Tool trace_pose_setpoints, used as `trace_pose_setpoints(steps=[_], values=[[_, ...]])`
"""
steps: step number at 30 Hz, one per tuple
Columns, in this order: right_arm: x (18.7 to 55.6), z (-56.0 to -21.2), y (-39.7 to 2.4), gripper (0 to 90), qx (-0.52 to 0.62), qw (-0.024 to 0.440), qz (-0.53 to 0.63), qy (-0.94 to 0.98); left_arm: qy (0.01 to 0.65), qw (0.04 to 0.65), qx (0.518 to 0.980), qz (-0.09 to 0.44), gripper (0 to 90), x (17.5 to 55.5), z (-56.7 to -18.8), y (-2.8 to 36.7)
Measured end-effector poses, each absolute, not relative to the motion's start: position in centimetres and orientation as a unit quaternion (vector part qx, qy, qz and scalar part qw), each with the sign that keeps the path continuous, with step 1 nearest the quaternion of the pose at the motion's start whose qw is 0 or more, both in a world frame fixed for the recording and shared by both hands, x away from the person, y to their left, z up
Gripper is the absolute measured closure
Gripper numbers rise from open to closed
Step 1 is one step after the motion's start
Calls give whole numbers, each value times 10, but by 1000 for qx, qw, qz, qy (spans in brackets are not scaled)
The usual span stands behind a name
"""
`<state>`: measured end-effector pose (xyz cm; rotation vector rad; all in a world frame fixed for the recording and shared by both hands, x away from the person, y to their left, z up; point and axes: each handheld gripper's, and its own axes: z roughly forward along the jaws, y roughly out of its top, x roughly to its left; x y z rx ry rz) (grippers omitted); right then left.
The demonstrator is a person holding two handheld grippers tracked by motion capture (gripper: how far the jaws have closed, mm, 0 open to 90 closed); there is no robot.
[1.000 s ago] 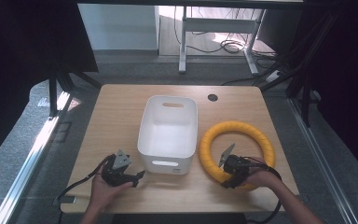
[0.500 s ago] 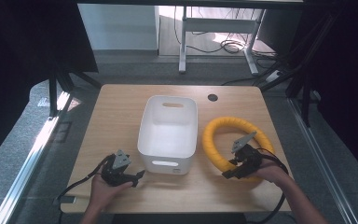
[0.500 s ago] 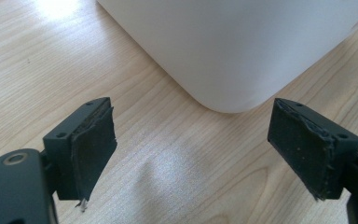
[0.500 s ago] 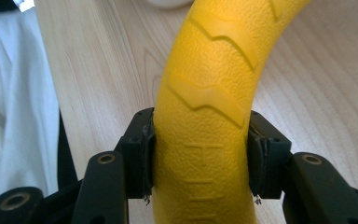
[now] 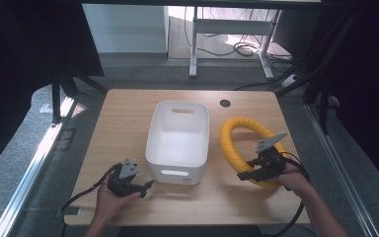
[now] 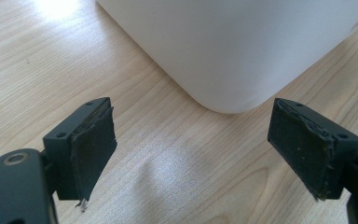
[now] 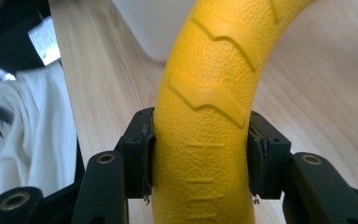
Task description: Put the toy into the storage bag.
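The right claw (image 5: 245,175) is clamped on the near part of the yellow ring (image 5: 229,143), both pads pressed against its textured tube, and the ring stands tilted up off the table (image 5: 123,113) near the right edge, just beside the white bin (image 5: 154,143). In the right gripper view the ring (image 7: 205,107) fills the gap between the jaws and arcs away above the wood. The left claw (image 5: 149,184) rests near the front edge by the bin's near left corner, its jaws wide apart and holding nothing.
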<state>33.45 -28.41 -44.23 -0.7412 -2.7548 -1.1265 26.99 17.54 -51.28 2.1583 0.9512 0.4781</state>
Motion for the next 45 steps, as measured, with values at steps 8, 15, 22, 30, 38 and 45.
trace_pose_setpoints(steps=[8,15,22,30,38,45], values=[[335,-434,-293,510,-255,17,-402,-879,369,360,837,185,151,270,-513,175],[335,-427,-305,510,-269,3,-444,-855,368,360,837,185,151,270,-513,175],[333,-423,-314,511,-277,-10,-474,-836,368,361,837,186,151,270,-513,175],[329,-418,-324,511,-283,-33,-528,-800,368,361,836,186,151,270,-513,175],[330,-414,-329,511,-302,-48,-583,-752,369,361,836,187,151,270,-513,175],[330,-408,-319,510,-307,-80,-616,-721,368,361,836,188,151,270,-513,175]])
